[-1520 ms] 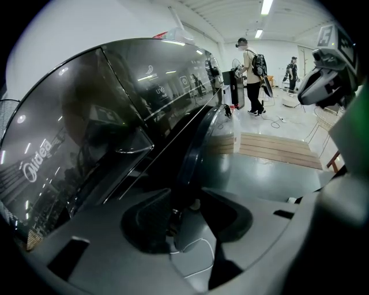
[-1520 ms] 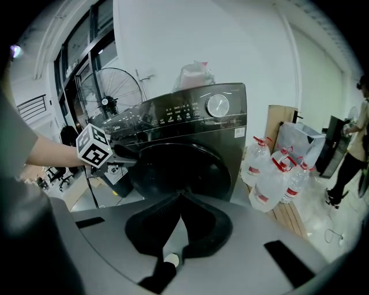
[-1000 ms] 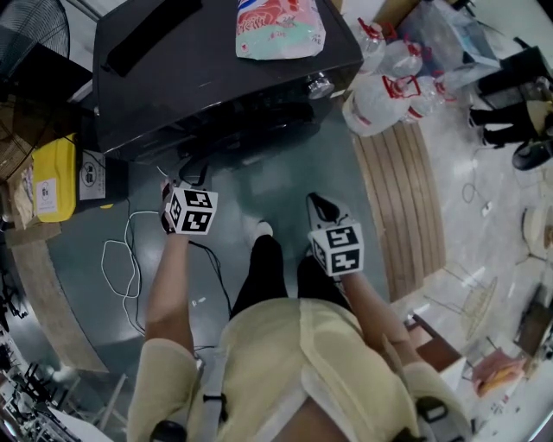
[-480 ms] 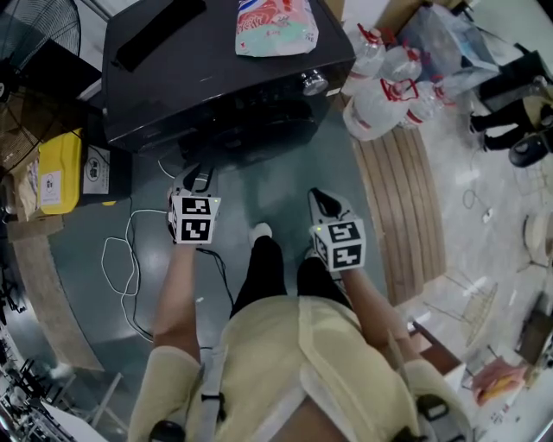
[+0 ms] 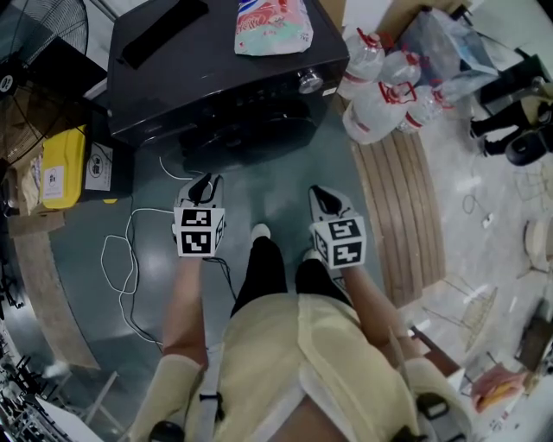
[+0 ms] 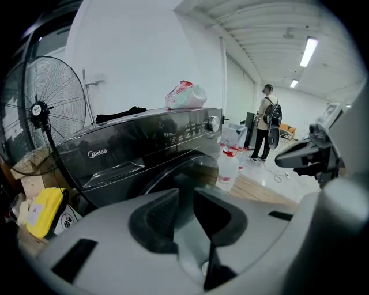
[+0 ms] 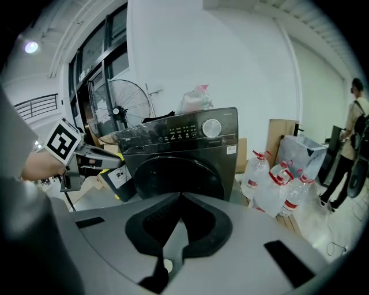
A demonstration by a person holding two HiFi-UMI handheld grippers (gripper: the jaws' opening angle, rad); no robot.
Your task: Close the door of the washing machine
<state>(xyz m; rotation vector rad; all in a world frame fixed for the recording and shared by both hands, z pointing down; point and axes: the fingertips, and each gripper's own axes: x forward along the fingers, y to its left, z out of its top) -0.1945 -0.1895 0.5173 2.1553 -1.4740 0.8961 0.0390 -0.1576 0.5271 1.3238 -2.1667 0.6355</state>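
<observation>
- The black front-loading washing machine stands at the far side of the grey floor, straight ahead of you. A pink-and-green plastic bag lies on its lid.
- Its round dark door looks flush with the front panel in the right gripper view. No gap shows at the rim, so I judge it closed, though the latch itself can't be seen.
- A second ago your left gripper was up close to the machine's front. It has now drawn back toward you and rolled a little at the wrist.
- Its jaws have just been closing. They now stand a narrow slit apart with nothing between them.
- Your right gripper has hardly shifted. It hangs near your right leg, well apart from the machine, with its jaw tips together and nothing held.
- Pulling away with nothing in hand suggests the push on the door is done, so the task appears finished or nearly so.
- Mind the loose white cable on the floor at your near left as you step back.
</observation>
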